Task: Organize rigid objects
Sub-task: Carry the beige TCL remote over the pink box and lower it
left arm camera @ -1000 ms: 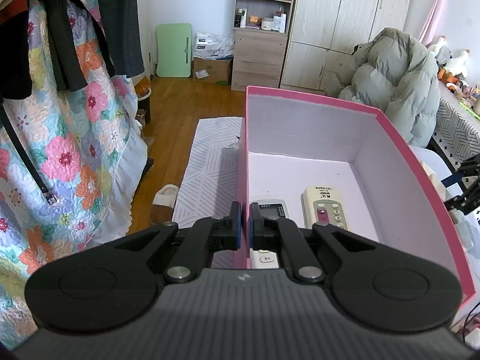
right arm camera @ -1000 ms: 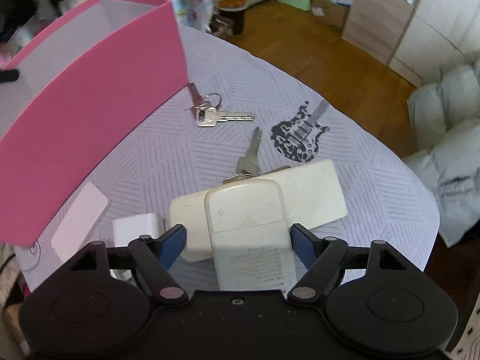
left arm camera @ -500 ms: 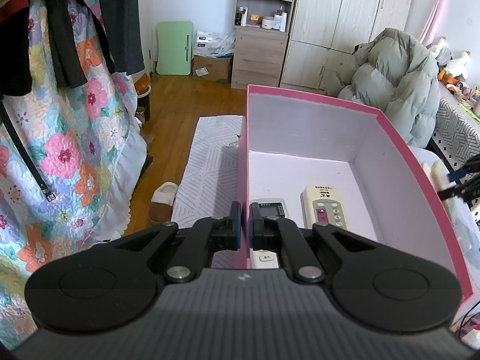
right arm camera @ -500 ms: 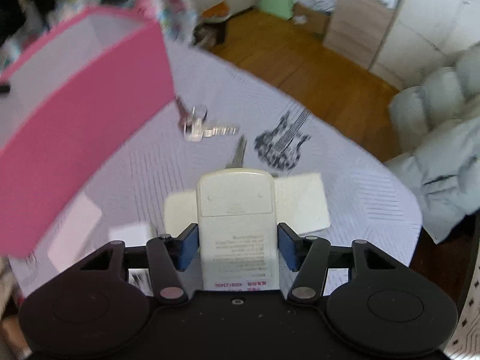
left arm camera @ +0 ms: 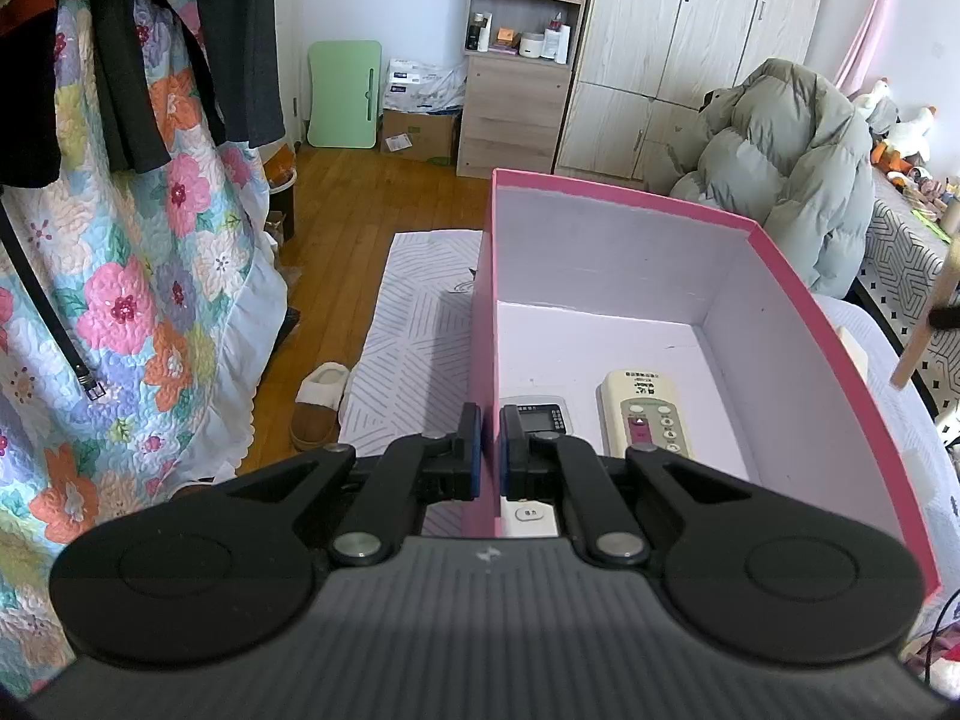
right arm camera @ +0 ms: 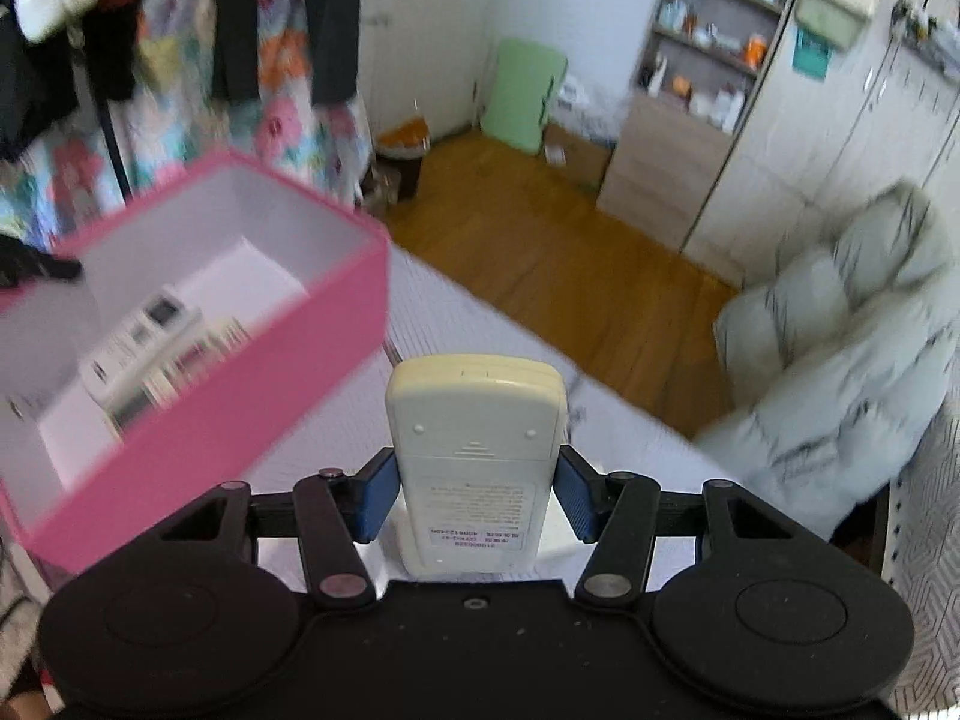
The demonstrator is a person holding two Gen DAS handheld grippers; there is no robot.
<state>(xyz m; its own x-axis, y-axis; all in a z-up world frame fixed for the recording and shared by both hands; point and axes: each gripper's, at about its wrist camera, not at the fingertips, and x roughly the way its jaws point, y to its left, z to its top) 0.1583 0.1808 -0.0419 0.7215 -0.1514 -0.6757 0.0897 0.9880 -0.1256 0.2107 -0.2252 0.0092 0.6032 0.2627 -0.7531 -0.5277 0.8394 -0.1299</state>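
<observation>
The left gripper (left arm camera: pixel 486 444) has its fingers pinched on the near wall of the pink box (left arm camera: pixel 804 312), likely to steady it for loading; ahead of them two remotes (left arm camera: pixel 645 414) lie on the box floor. The right gripper (right arm camera: pixel 477 501) has just closed its fingers on a cream remote (right arm camera: pixel 474 420), held back-up clear of the counter (right arm camera: pixel 630 426); its label is too blurred to read.
</observation>
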